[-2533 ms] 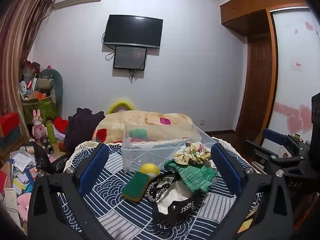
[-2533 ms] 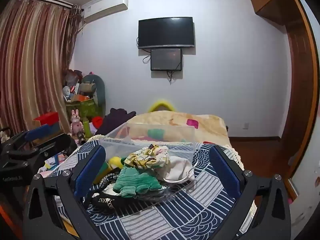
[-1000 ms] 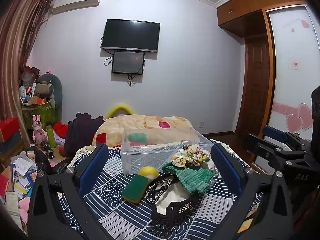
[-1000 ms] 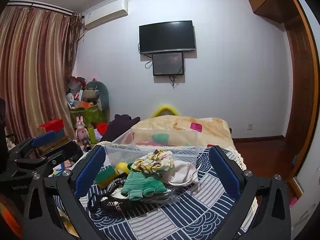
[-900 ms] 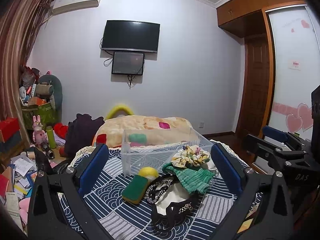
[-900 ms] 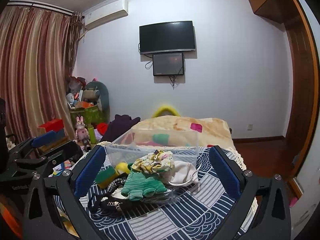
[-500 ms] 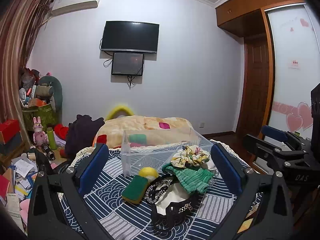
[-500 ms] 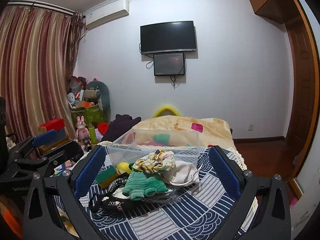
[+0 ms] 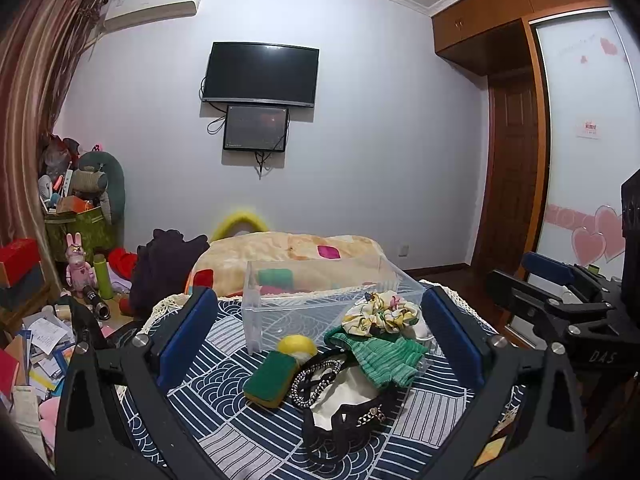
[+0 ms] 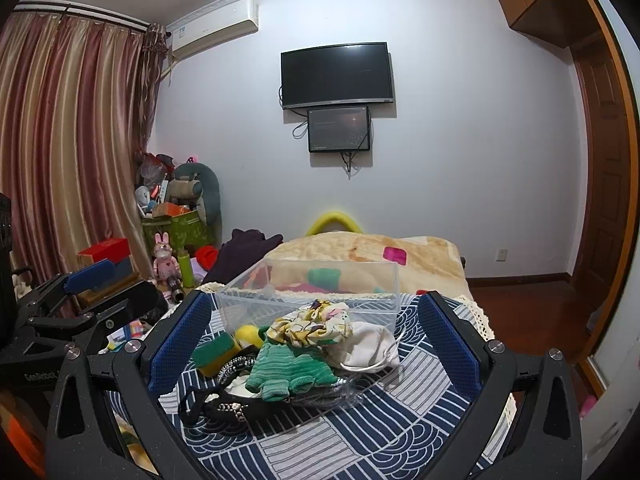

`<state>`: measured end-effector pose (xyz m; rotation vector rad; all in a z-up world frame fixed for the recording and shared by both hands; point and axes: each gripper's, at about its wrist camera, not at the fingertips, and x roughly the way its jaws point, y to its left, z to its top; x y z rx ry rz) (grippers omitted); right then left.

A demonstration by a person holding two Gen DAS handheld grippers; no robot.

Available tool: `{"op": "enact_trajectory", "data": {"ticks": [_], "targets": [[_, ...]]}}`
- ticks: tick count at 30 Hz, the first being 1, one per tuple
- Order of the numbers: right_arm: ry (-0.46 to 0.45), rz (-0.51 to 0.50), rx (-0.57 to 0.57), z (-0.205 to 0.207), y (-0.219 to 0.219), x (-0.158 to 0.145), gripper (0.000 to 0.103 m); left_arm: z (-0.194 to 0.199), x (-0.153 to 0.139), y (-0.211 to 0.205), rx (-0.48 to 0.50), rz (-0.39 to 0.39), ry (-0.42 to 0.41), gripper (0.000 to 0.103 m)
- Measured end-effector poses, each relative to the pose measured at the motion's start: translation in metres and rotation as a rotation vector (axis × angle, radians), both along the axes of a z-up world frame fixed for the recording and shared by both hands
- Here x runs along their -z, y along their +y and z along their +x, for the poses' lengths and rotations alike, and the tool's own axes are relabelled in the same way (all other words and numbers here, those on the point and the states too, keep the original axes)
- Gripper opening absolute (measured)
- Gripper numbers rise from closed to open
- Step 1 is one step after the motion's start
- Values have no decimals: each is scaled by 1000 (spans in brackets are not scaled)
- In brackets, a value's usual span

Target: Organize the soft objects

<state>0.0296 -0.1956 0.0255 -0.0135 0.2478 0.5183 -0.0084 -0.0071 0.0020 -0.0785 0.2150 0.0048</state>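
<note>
Counting: 1 clear bin (image 9: 320, 300), 1 sponge (image 9: 270, 378), approx 5 soft items; both tools (image 9: 320, 344) (image 10: 314, 350) wide.

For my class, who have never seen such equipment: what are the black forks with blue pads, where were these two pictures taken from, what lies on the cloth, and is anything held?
Each fork is a hand-held gripper with its own camera looking along the jaws. One picture is from the left gripper, the other from the right gripper. Both stand open, holding nothing. On the patterned cloth lie a clear plastic box, a green sponge, a yellow ball, green knitted gloves, a floral scrunchie, a white pouch and a black bag.
</note>
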Motion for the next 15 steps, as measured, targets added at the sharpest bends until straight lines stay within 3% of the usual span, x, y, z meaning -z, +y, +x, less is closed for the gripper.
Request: {"op": "enact_trajectory", "data": {"ticks": [15], "targets": [[60,-19,7,17,3,15,103,10,6,8,4,-16,34,103]]}}
